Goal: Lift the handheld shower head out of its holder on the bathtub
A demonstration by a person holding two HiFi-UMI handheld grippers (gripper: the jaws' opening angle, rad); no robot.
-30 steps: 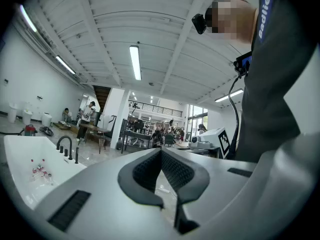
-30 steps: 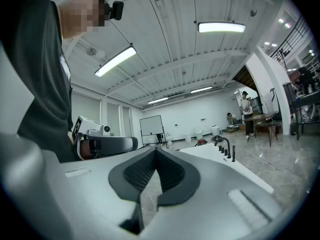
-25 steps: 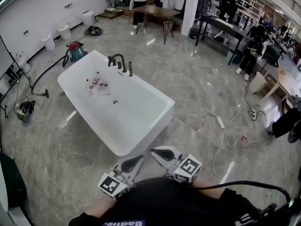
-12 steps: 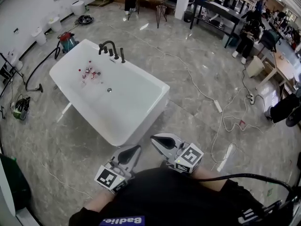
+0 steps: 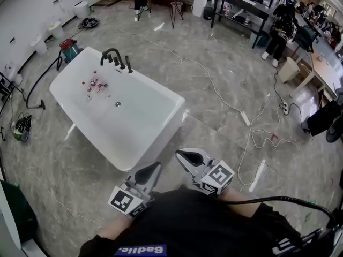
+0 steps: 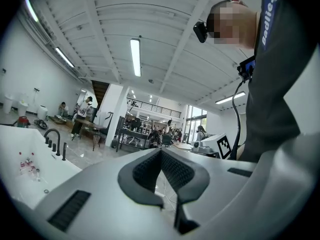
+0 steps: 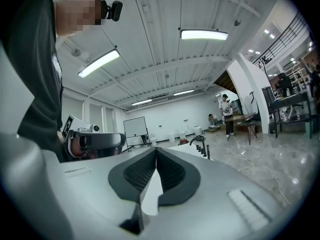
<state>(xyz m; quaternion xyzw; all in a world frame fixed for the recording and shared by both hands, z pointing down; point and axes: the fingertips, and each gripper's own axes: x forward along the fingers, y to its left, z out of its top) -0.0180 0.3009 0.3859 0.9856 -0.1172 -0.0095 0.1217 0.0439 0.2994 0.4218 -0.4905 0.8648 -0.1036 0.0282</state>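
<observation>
The white bathtub (image 5: 155,116) stands on the marble floor ahead and to the left. On its far rim sits a dark faucet set (image 5: 111,55), and the slim black handheld shower head (image 5: 128,64) stands upright in its holder beside it. Both grippers are held close to my body, well short of the tub. My left gripper (image 5: 155,166) is shut and empty, and so is my right gripper (image 5: 180,153). In the left gripper view the shower head (image 6: 64,151) shows far left; in the right gripper view the faucet (image 7: 198,141) lies straight ahead beyond the shut tips (image 7: 156,151).
Small red and white items (image 5: 94,84) lie inside the tub near the drain (image 5: 118,104). White cables and a power strip (image 5: 245,118) trail across the floor on the right. A vacuum (image 5: 68,49) stands beyond the tub. Tables and people fill the back and right.
In the head view the tub and faucet have slid up and to the left. Both grippers stay shut and close to my body, and have shifted a little to the right.
</observation>
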